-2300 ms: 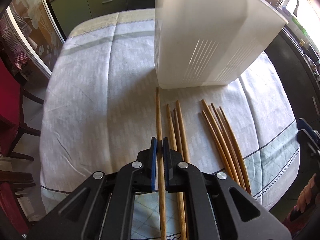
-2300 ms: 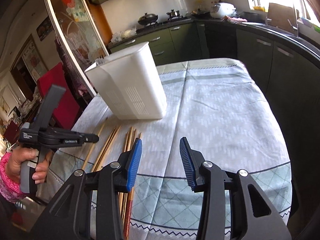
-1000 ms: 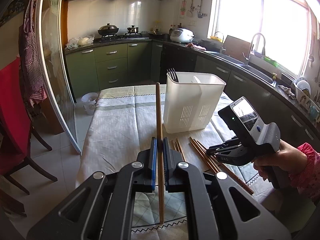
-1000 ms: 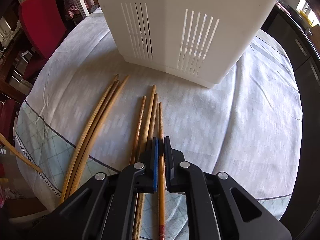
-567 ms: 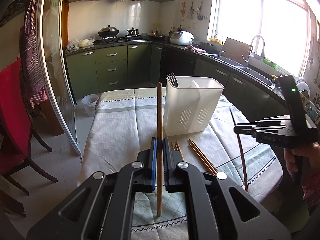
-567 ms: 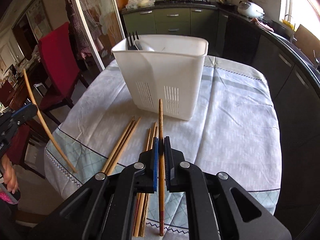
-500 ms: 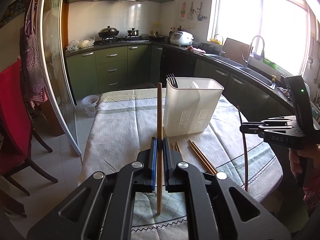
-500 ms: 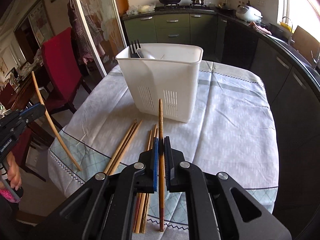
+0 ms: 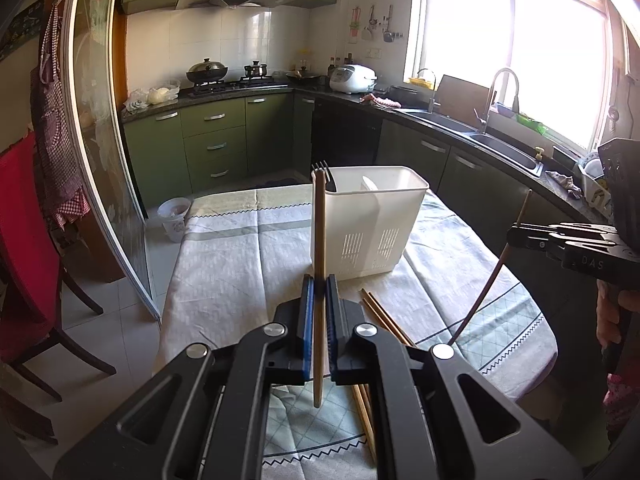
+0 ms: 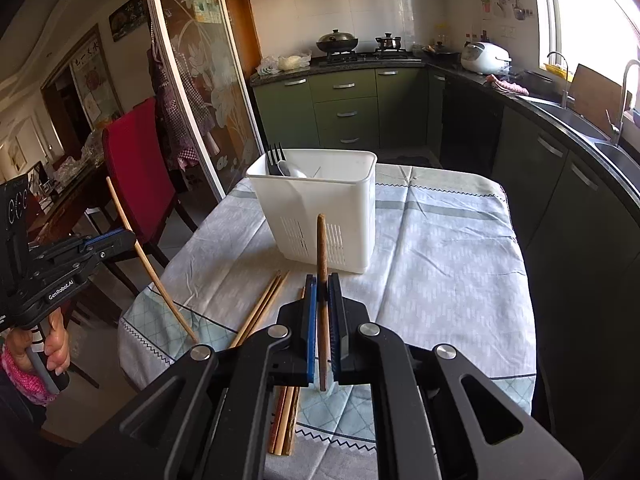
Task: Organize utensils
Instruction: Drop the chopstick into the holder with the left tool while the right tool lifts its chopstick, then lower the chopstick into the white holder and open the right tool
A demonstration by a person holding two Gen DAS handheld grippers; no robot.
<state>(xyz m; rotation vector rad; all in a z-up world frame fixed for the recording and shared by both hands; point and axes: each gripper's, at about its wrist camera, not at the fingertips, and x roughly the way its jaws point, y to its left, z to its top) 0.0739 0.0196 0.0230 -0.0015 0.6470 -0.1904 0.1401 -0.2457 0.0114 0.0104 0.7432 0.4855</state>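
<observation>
Each tool, left [image 9: 319, 280] and right [image 10: 322, 280], was clenched on one chopstick [image 9: 318, 240], lifted clear of the tabletop [image 10: 440, 248], apparently to drop into the caddy [image 10: 316, 208] ahead.

Red chair [image 10: 134, 168], rice cooker [image 9: 352, 78], sink faucet [image 9: 498, 92].

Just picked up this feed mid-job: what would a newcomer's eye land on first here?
Each gripper is clamped on one wooden chopstick: the left gripper on a pale chopstick, the right gripper on a darker chopstick. Beyond them a white utensil caddy stands on the tablecloth, with loose chopsticks lying before it.
</observation>
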